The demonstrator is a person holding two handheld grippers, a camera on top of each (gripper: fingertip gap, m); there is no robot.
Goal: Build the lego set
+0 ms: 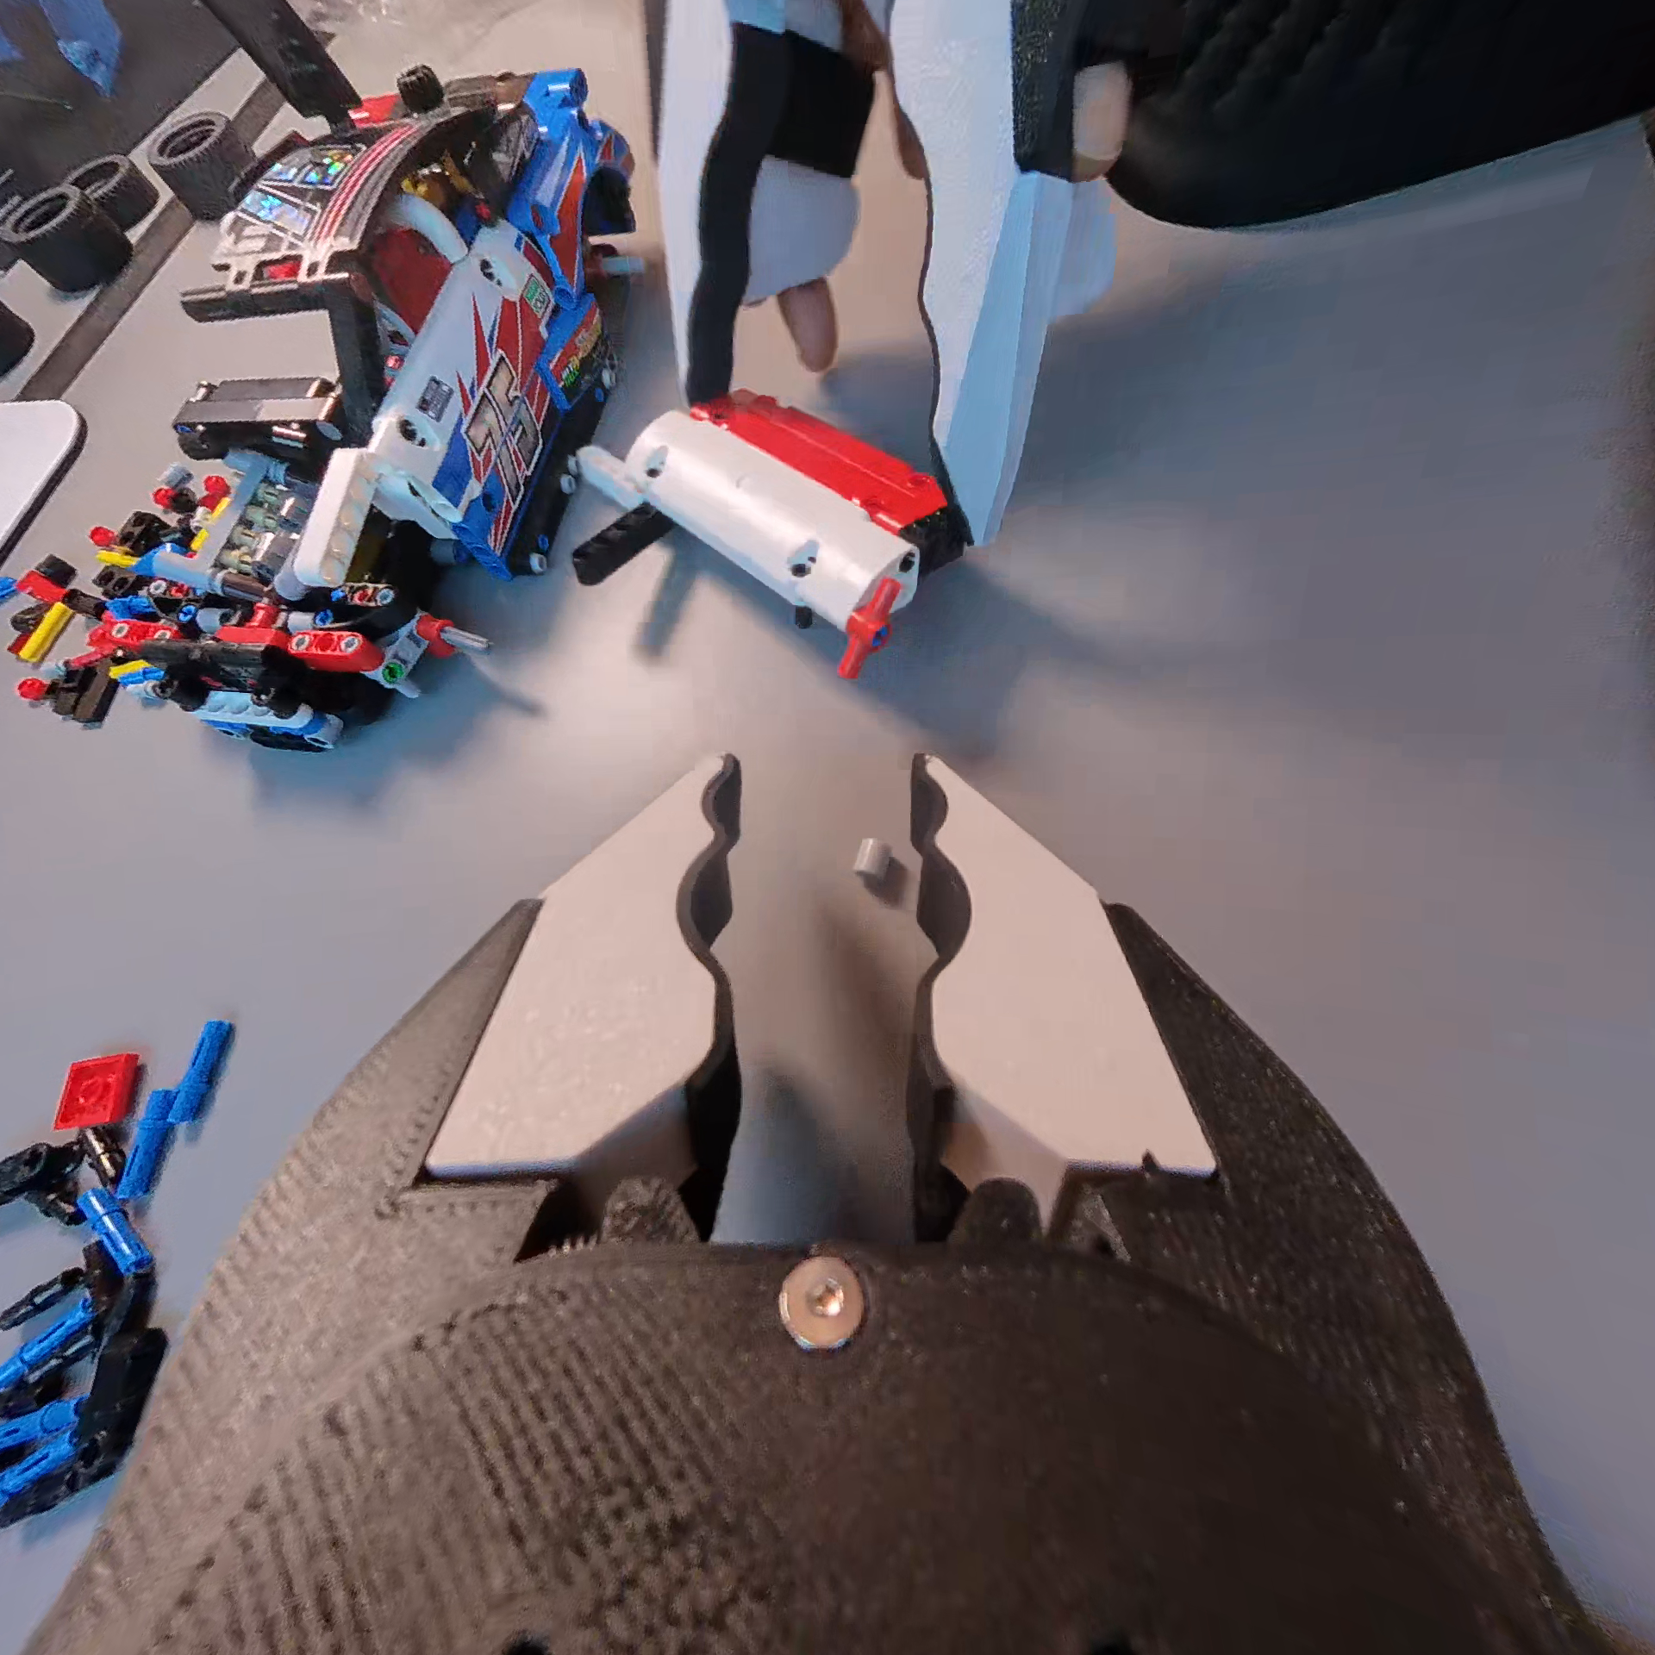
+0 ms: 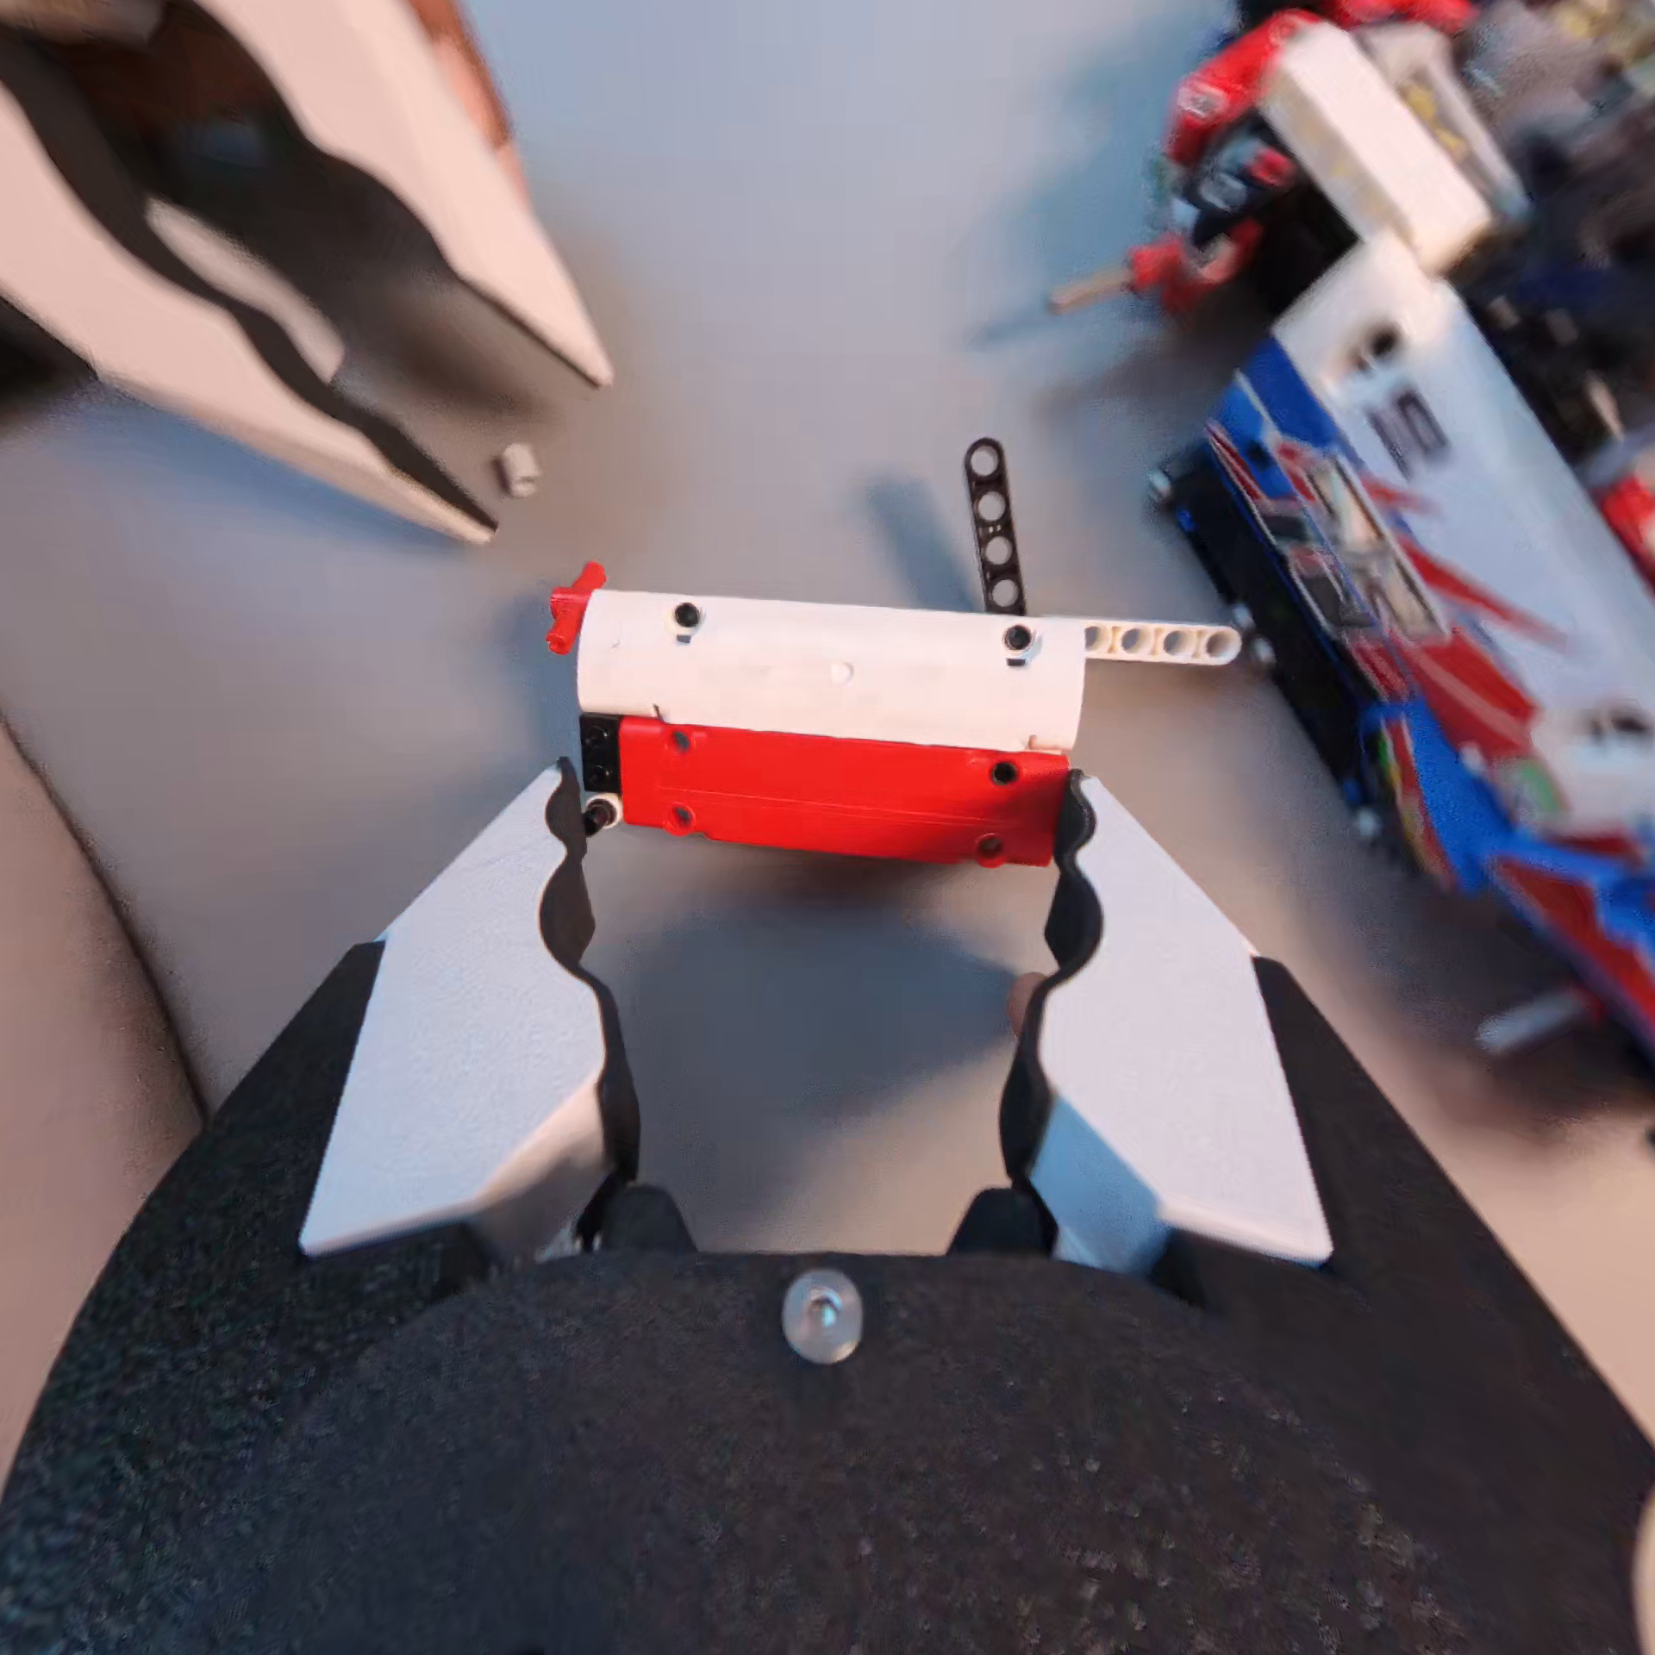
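Note:
My right gripper [image 2: 819,775] is spread wide, with a pad on each end of a red and white panel assembly [image 2: 833,681], gripping it lengthways. A black beam and a white beam stick out of the assembly's far side. In the left wrist view the assembly [image 1: 770,501] sits between the right gripper's fingers [image 1: 828,466], beside the car. My left gripper [image 1: 824,761] is open, low over the table. A small grey bush [image 1: 876,864] lies loose between its fingers, near the right one and not touched by either. The bush also shows in the right wrist view [image 2: 518,468].
The part-built blue, white and red car [image 1: 466,358] stands at the left, also seen in the right wrist view [image 2: 1433,582]. Black tyres [image 1: 116,197] sit behind it. Loose blue and black parts [image 1: 90,1254] and a red plate [image 1: 97,1088] lie at the lower left. To reach the red plate [image 1: 97,1088] in a straight line is about 20 centimetres for my left fingers, about 25 centimetres for my right.

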